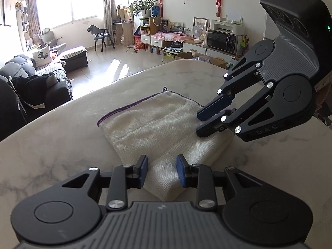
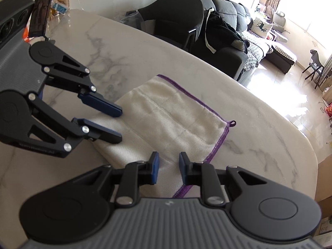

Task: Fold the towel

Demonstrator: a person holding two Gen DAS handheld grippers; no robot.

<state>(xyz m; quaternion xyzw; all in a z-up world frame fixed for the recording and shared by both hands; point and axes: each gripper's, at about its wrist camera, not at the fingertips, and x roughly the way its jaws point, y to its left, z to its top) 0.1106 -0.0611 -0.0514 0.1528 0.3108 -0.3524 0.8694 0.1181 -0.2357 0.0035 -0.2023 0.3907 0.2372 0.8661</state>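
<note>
Both claws, left claw and right claw, hang apart over the doubled towel; a one-layer pinch could spoil its fold on the desk.

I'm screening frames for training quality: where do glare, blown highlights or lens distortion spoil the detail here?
Left wrist view: the window is blown out white, the floor shines with glare, and the table edge bows from fisheye; the towel weave stays sharp. Right wrist view: the sunlit floor is washed out, and the left claw looks slightly soft.
</note>
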